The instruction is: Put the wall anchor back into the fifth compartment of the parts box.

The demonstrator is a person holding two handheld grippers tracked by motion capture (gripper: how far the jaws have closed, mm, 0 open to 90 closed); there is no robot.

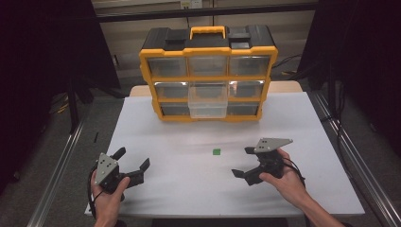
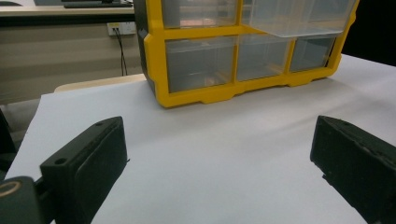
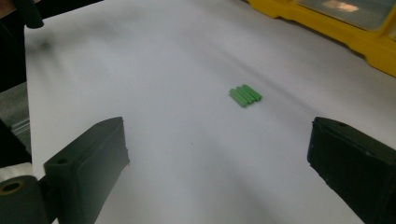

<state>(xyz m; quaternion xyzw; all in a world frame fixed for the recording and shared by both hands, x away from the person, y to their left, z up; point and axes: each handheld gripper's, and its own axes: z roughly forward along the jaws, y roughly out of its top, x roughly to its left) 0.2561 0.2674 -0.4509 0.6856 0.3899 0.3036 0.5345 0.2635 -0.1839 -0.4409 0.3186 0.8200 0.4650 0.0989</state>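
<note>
A small green ridged piece lies flat on the white table, near its middle; the right gripper view shows the same green piece ahead of the jaws. My right gripper is held open just right of it, jaws wide apart and holding nothing. My left gripper stands open at the front left, also with nothing in it. At the back stands a yellow and black drawer organizer with clear drawers. Its middle drawer is pulled out; in the left gripper view that drawer juts forward at the top.
The white table top sits on a wooden table with metal rails along both sides. Dark curtains hang left and right. The organizer takes up the back middle; a wall socket and cable lie behind the table.
</note>
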